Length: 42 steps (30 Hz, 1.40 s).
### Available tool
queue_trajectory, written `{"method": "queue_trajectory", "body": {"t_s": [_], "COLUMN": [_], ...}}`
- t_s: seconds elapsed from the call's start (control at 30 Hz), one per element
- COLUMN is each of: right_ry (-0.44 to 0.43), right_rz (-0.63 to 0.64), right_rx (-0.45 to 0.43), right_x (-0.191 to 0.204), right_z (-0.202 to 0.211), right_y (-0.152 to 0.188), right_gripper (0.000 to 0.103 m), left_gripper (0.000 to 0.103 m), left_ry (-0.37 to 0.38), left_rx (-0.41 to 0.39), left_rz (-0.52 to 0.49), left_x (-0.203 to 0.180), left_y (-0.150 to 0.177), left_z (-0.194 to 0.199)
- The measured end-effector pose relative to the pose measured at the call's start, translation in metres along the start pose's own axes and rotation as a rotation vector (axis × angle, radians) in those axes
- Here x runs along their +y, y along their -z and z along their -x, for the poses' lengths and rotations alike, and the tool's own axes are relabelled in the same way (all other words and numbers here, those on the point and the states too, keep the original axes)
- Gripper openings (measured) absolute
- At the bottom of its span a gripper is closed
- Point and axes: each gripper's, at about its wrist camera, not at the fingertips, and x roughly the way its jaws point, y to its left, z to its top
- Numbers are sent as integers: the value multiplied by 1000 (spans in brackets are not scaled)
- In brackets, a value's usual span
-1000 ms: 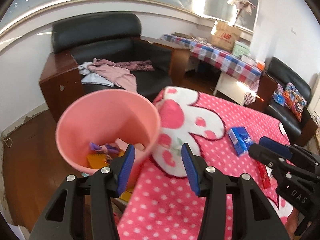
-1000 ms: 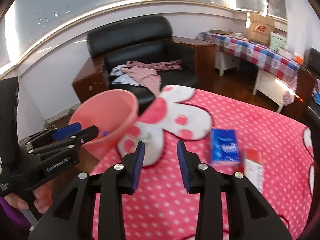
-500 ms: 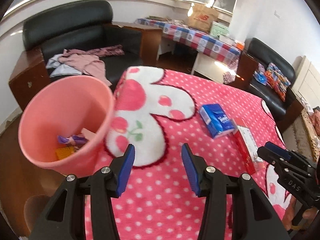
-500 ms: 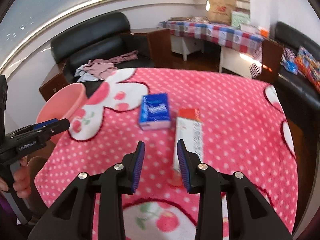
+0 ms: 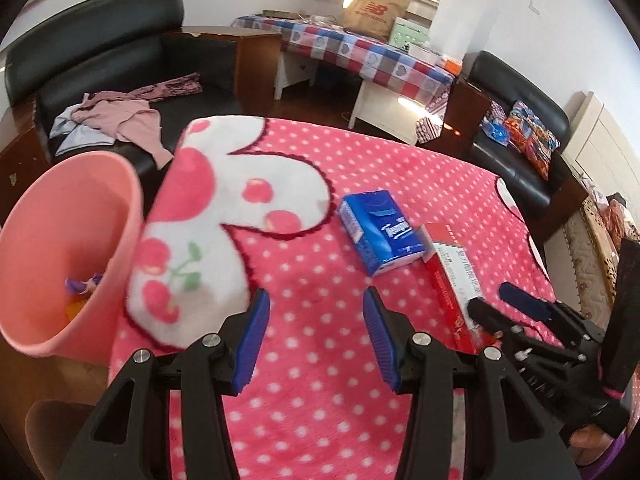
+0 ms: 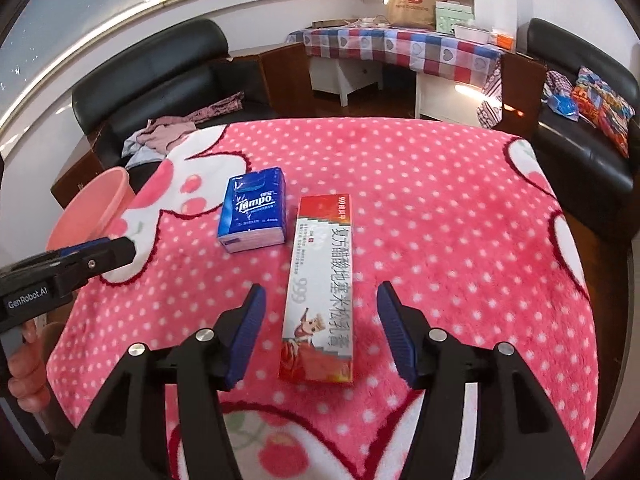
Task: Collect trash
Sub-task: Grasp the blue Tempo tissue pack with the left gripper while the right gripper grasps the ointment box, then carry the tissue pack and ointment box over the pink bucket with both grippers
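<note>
A long red and white box [image 6: 320,288] lies on the pink polka-dot blanket [image 6: 440,220], with a blue Tempo tissue pack [image 6: 254,210] to its left. My right gripper [image 6: 320,334] is open, its jaws on either side of the box's near end, just above it. My left gripper [image 5: 314,336] is open and empty over the blanket, left of the tissue pack [image 5: 382,236] and box [image 5: 452,280]. The pink trash bin [image 5: 60,248] stands off the blanket's left edge with some trash inside; it also shows in the right wrist view [image 6: 90,212].
A black armchair with clothes [image 5: 112,80] stands behind the bin. A table with a checked cloth [image 6: 400,44] and a black sofa [image 6: 580,128] are at the back and right. The right gripper shows in the left wrist view [image 5: 504,312].
My right gripper swung right from the bin to the red and white box and opened wider around it. My left gripper turned away from the bin toward the blanket's middle.
</note>
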Motion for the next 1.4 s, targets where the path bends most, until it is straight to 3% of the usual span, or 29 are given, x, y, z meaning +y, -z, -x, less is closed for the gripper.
{"method": "queue_trajectory", "body": {"t_s": [0.33, 0.37, 0.4, 0.53, 0.73, 0.9, 1.2, 1.4], "right_ry": [24, 18, 10, 12, 43, 56, 58, 62], "right_rz": [-15, -28, -42, -69, -123, -152, -167, -170], "right_rx": [37, 40, 45, 26, -16, -22, -16, -11], "right_x": [-1, -4, -7, -17, -40, -55, -67, -68], "right_z": [-20, -21, -21, -16, -2, 2, 2, 2], "right_y": [3, 3, 3, 4, 7, 12, 14, 14], "right_gripper": [58, 56, 45, 41, 41, 41, 41, 41], "left_gripper": [50, 51, 51, 51, 51, 60, 60, 59], "left_ry": [50, 48, 45, 35, -13, -73, -158, -180], "left_rx": [82, 85, 87, 121, 155, 167, 219, 194], "left_rz": [13, 8, 4, 14, 55, 69, 56, 27], "left_x": [-28, -32, -36, -49, -60, -71, -78, -82], "left_y": [-28, -31, -32, -42, -56, -64, -64, -61], "left_z": [-35, -39, -42, -58, -81, -99, -127, -128]}}
